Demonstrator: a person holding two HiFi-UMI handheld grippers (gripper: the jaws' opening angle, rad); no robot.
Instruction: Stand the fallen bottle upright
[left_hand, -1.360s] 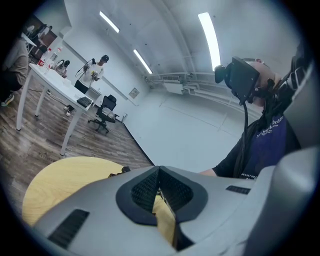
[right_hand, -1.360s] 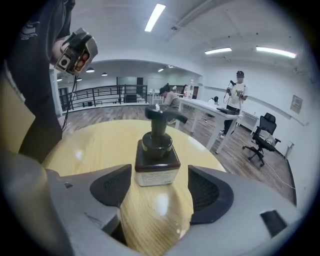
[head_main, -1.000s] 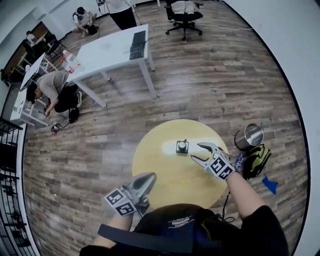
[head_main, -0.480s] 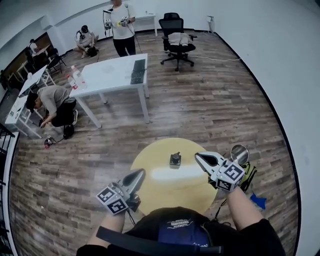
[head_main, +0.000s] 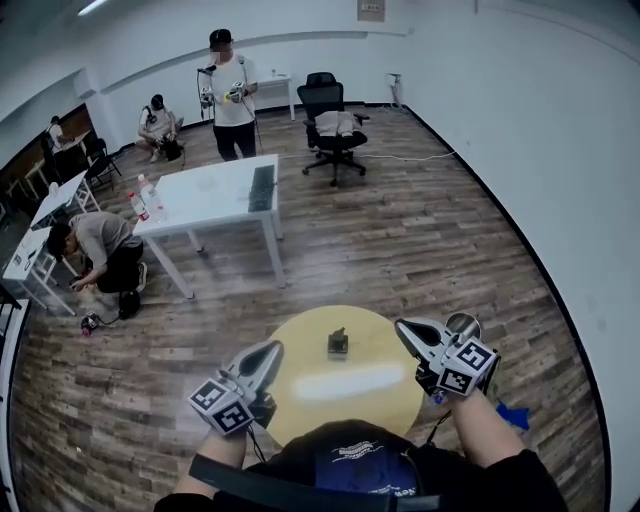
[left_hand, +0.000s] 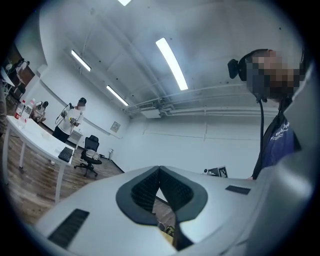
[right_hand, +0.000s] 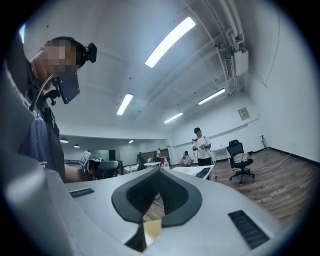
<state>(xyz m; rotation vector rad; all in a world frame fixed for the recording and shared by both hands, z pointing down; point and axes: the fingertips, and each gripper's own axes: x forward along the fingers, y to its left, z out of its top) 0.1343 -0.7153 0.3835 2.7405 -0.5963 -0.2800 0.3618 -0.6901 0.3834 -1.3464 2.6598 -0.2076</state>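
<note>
Bottle (head_main: 338, 342), small and dark, stands upright near the middle of a round yellow worktop (head_main: 375, 395), seen steeply from above, with nothing touching it. Left claw (head_main: 270, 352) hovers at the worktop's left edge, its two jaws pressed together with nothing between them, well apart from the bottle. Right claw (head_main: 405, 331) hovers over the worktop's right edge, its jaws likewise closed tight on nothing, also clear of the bottle.

The right gripper (head_main: 402, 326), its jaws now together, and the left gripper (head_main: 274, 348) are rising off the round table (head_main: 300, 352), drawing back from the upright bottle (head_main: 338, 342).
</note>
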